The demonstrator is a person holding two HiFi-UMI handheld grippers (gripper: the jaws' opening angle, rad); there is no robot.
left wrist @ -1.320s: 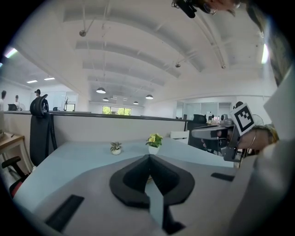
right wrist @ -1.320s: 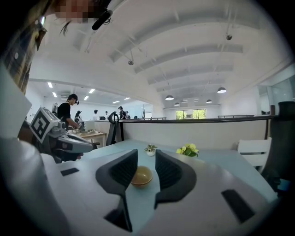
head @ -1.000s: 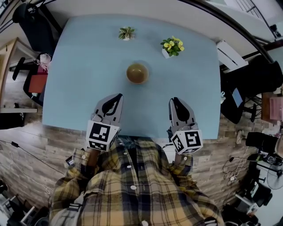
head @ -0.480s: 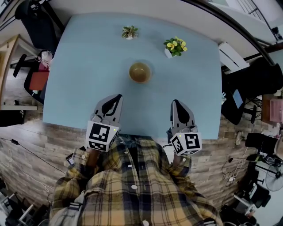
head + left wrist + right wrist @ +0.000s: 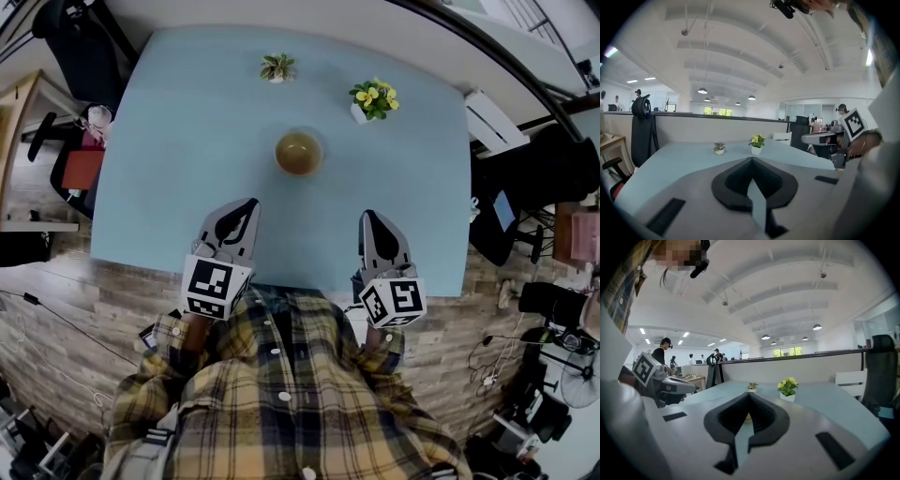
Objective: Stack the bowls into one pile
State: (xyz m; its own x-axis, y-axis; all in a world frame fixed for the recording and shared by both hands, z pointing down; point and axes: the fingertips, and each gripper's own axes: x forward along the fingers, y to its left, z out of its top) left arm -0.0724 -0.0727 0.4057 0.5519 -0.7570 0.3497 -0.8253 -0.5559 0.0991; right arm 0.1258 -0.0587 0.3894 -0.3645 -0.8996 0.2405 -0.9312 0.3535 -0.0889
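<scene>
Since a second ago my right tongs (image 5: pixel 367 215) have drawn narrower and now sit fully together with nothing between them; the pictures show hardly any other change. My left tongs (image 5: pixel 252 202) are likewise pressed together and empty. Both hover over the near edge of the pale blue table (image 5: pixel 178 150), well apart from each other, pointing away from my yellow plaid shirt (image 5: pixel 281 394). The round brown bowl (image 5: pixel 299 153) stands near the middle of the table, beyond and between the two tongs, touched by neither; I cannot tell how many bowls are nested there. Farther back stand a small green plant in a white pot (image 5: pixel 277 67) and a yellow-flowered plant in a white pot (image 5: pixel 373 97).
</scene>
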